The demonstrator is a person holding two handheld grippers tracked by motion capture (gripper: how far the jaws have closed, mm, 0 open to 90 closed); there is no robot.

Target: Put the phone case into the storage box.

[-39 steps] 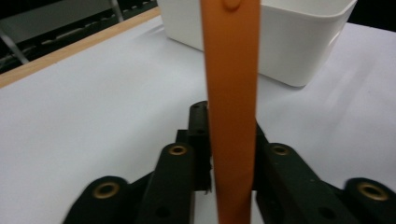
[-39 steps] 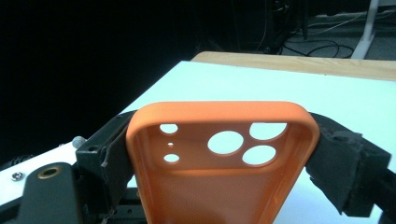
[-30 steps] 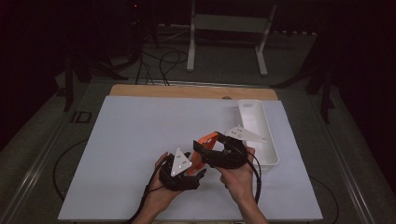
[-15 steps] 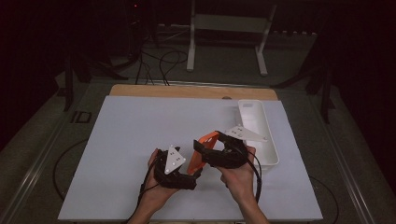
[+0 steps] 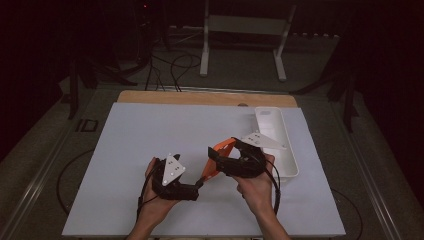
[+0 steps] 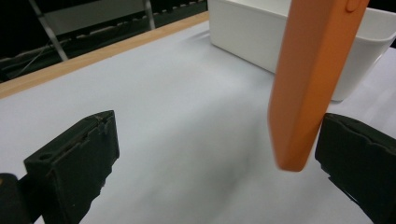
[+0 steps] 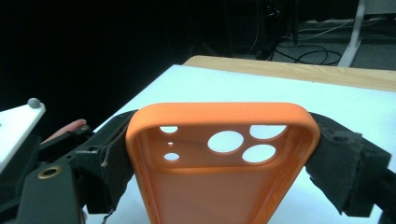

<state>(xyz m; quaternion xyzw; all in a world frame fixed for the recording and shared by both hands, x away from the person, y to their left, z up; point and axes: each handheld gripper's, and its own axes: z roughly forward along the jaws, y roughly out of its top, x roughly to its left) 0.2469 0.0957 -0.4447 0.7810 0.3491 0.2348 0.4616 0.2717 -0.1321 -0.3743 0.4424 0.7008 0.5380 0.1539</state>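
Note:
An orange phone case (image 5: 223, 146) with round camera holes is held above the white mat, and my right gripper (image 5: 216, 160) is shut on its two long sides. In the right gripper view the case (image 7: 219, 196) fills the gap between the pads, hollow side towards the camera. My left gripper (image 5: 199, 184) sits just left of the case, pointing at it. Its jaws have just been opening and stand wide apart (image 6: 219, 137). The case's lower end (image 6: 308, 84) hangs between them, close to the right-hand jaw, with neither pad pressing on it.
A long white tray (image 5: 280, 150) lies on the mat (image 5: 150, 130) just right of my right hand, seen also as the white tray (image 6: 261, 37) behind the case. A wooden strip (image 5: 200, 97) edges the far side. A metal stand and cables sit on the dark floor beyond.
My left gripper has drawn back to the left, away from the case, and its jaws have spread. The right gripper and the case have stayed where they were.

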